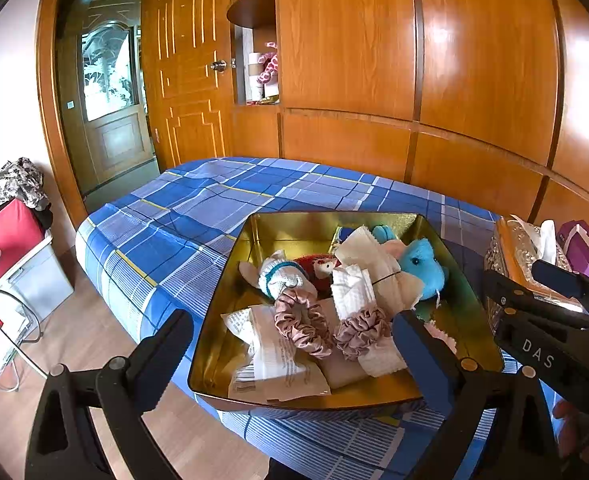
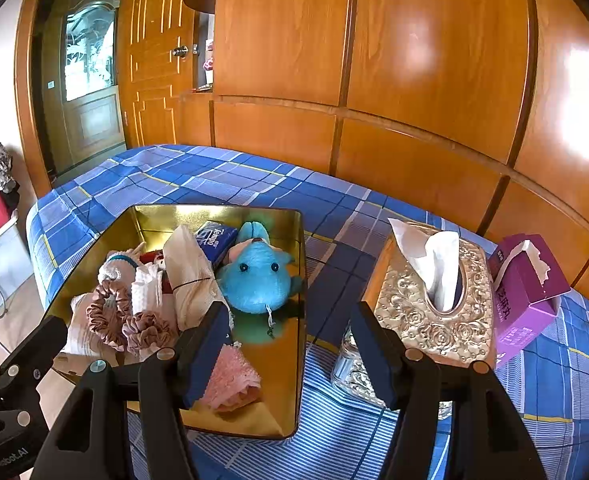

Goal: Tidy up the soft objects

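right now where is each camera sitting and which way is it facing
Left wrist: rides on the left gripper, angled down over the bed's near edge at the gold tin of soft items; its own open fingers frame the tin, and the right gripper enters from the right edge.
Right wrist: rides on the right gripper, angled down between the tin and the ornate tissue box; its own fingers show, open with nothing between them, and the left gripper juts in at the left edge.
Shared: tin, blue plush, scrunchies, plaid bedsheet, wooden wardrobe.

tins: 1 (image 2: 298,280) | scrunchies: 2 (image 1: 300,326) | plush toys: perhaps 3 (image 2: 256,280) | tissue boxes: 2 (image 2: 434,304)
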